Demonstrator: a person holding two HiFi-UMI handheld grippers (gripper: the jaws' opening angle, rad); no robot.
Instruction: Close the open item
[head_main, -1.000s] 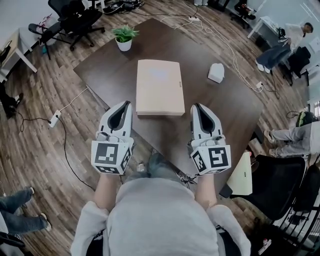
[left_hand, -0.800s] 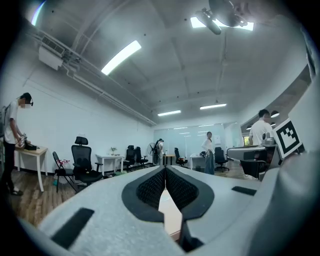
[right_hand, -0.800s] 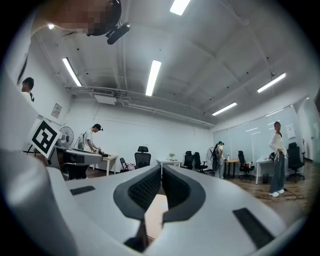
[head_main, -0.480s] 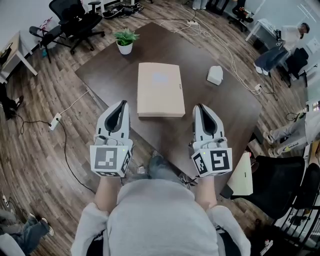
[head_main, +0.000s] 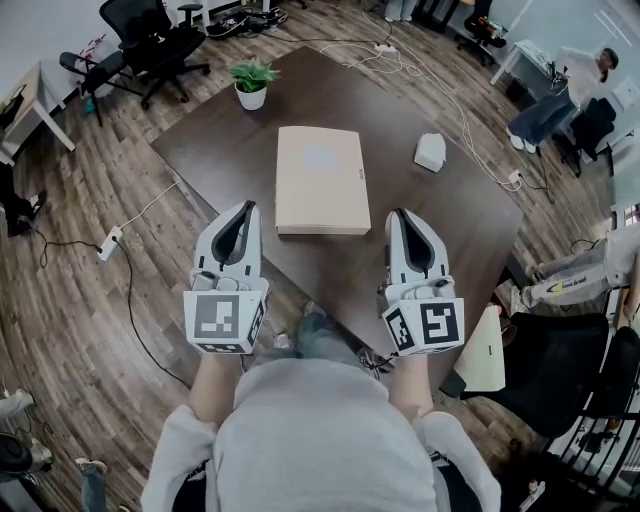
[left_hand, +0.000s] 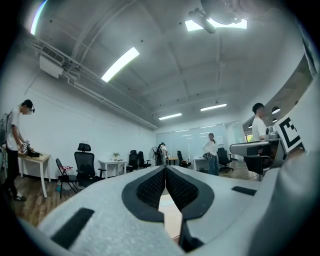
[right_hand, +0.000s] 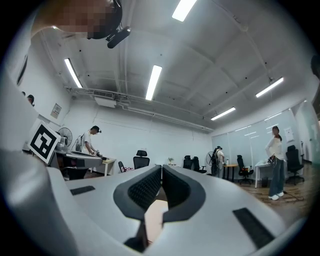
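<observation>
A flat beige box (head_main: 321, 180) lies with its lid down flat on the dark brown table (head_main: 215, 150). My left gripper (head_main: 248, 207) hovers at the table's near edge, just left of the box's near corner, shut with nothing between its jaws. To the right of the box's near edge, my right gripper (head_main: 397, 213) is likewise shut and empty. Neither touches the box. In the left gripper view the left gripper (left_hand: 165, 167) points level across the room, with a strip of the box (left_hand: 170, 212) showing below its pads. The right gripper (right_hand: 161, 166) looks the same way over the box (right_hand: 154, 215).
A potted plant (head_main: 250, 80) stands at the table's far left corner, and a small white device (head_main: 431, 150) sits right of the box with a cable running off it. Office chairs (head_main: 150, 35), a power strip (head_main: 110, 240) and people stand around on the wooden floor.
Both grippers rose slightly at first and have since held still. The box has not moved. People at the room's edges have shifted.
</observation>
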